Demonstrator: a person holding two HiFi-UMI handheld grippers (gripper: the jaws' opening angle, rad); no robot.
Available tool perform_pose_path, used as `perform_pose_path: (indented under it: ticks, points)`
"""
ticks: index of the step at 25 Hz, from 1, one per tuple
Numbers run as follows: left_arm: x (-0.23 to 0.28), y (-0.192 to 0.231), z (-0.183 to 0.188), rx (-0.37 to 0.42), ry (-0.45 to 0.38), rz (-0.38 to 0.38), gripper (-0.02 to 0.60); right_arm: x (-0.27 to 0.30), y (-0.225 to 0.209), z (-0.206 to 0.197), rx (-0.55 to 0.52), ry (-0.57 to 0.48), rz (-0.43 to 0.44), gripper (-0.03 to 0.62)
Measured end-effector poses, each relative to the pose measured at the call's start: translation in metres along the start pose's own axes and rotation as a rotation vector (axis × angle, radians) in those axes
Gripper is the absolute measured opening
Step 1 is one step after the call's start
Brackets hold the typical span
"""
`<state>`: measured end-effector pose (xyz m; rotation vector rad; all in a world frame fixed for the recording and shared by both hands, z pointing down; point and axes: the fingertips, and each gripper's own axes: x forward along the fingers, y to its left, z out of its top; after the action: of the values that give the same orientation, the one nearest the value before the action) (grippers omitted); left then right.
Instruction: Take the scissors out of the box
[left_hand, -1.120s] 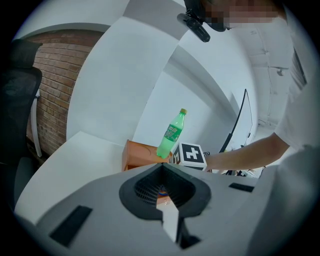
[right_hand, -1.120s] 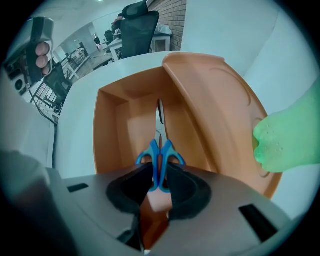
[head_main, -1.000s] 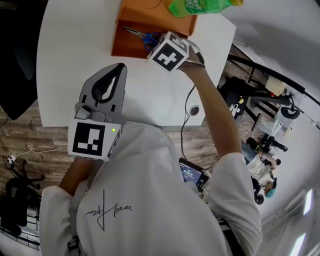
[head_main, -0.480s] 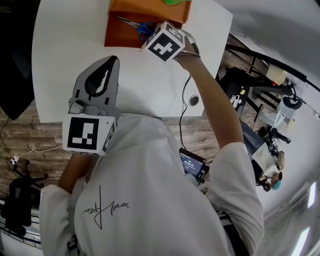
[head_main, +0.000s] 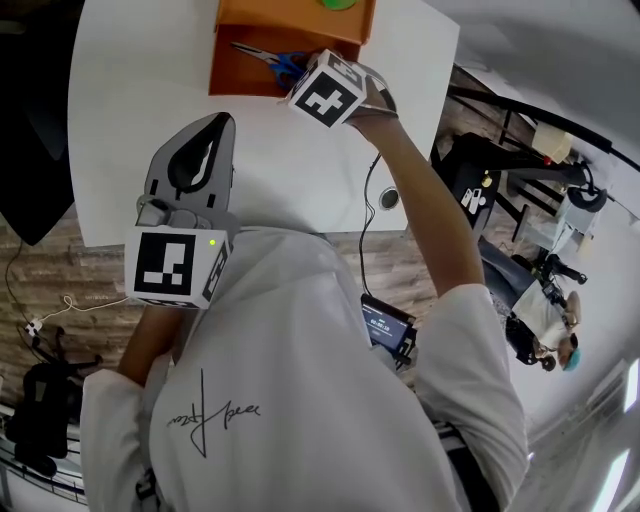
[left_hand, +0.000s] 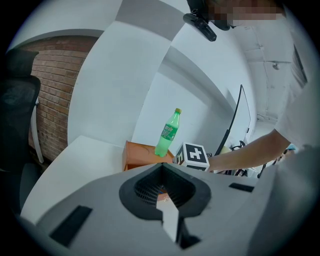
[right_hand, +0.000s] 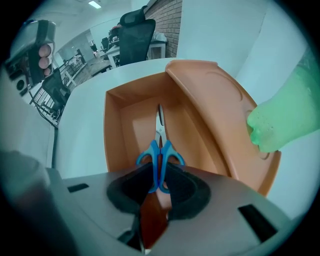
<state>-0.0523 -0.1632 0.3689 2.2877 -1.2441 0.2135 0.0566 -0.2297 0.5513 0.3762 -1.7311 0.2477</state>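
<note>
The blue-handled scissors (head_main: 268, 59) lie flat in the open orange box (head_main: 232, 80) at the far side of the white table (head_main: 120, 120). In the right gripper view the scissors (right_hand: 159, 152) point away from me, blades toward the far wall of the box (right_hand: 114, 125). My right gripper (right_hand: 159, 186) points steeply down over the near end, open, with the handles in the gap between its jaws. In the head view its marker cube hides the jaws of the right gripper (head_main: 305, 78). My left gripper (head_main: 218, 122) hangs shut over the near table, holding nothing.
A green bottle (left_hand: 167, 131) stands on the box's lid (right_hand: 225, 105). A cable and a small round puck (head_main: 388, 197) lie near the table's right edge. A black office chair (left_hand: 20, 125) stands left of the table, with a brick wall behind it.
The head view has shifted, so the box sits higher in the picture. My right gripper stays over the scissors' handles. The left gripper has hardly moved.
</note>
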Motion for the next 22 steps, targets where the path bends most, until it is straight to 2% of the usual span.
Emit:
perform_pose_path:
  ticks: [6,22]
  points:
    - [-0.005,-0.003,0.001,0.005,-0.018,-0.009,-0.003,-0.009,0.005,-0.004,-0.019,-0.009,-0.009,0.092]
    - [-0.02,-0.017,0.007,0.028,-0.044,-0.023,-0.003,-0.04,0.006,-0.008,0.062,-0.094,-0.054,0.092]
